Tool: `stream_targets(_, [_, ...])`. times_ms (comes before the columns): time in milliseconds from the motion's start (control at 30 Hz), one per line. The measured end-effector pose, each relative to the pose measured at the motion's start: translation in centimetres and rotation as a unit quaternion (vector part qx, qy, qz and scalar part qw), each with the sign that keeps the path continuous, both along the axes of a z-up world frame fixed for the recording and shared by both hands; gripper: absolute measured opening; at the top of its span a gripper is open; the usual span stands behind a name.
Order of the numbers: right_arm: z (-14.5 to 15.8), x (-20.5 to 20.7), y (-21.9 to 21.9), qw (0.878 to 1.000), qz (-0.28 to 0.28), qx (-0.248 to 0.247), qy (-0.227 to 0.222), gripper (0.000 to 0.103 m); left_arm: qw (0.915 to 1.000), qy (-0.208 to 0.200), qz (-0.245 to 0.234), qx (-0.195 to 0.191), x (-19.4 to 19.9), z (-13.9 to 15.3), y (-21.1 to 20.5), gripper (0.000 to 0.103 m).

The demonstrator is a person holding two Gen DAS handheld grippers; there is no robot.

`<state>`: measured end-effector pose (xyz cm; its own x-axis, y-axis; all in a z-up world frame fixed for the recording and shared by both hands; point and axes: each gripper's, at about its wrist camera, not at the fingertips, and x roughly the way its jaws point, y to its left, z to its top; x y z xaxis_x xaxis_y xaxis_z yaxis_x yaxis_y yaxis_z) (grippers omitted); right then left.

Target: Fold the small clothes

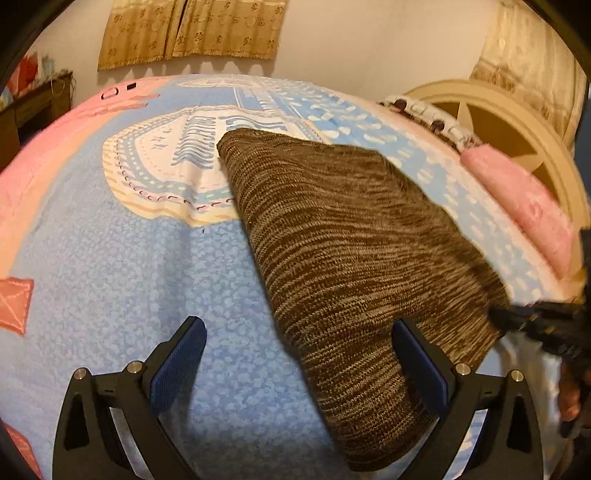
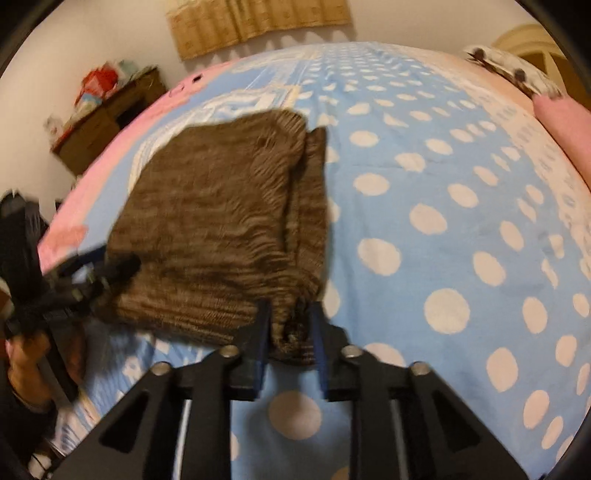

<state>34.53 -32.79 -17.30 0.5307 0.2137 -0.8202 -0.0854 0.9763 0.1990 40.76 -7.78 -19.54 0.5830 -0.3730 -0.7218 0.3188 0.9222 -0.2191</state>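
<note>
Brown knit garment (image 1: 354, 258) folded on blue bedsheet (image 1: 129, 266)
Left gripper (image 1: 299, 365) spread wide, empty; right gripper (image 2: 290, 332) clamped on garment's near corner

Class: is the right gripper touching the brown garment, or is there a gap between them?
Touching. The right wrist view shows the right gripper clamping the brown garment edge between both fingers.

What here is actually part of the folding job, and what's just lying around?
Part of the job:
brown knitted garment
left claw, open
right claw, pinching the garment's near corner

Just lying about:
pink pillow
patterned bedsheet
curtain
cluttered wooden desk
</note>
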Motion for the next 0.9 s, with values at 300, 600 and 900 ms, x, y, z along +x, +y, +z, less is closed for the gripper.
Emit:
stream_targets(300, [2.6, 5.3, 2.8, 0.998, 0.029, -0.022, -0.050, 0.033, 0.9999, 0.001, 0.000, 0.012, 0.1, -0.3, 0.0, 0.102])
stream_targets(600, [-0.6, 6.7, 3.1, 0.999, 0.036, -0.032, -0.005, 0.017, 0.9999, 0.002, -0.001, 0.016, 0.2, -0.4, -0.3, 0.102])
stream_targets(900, [0.5, 6.5, 3.7, 0.998, 0.030, -0.050, -0.027, 0.048, 0.9999, 0.002, -0.001, 0.017, 0.1, -0.5, -0.3, 0.102])
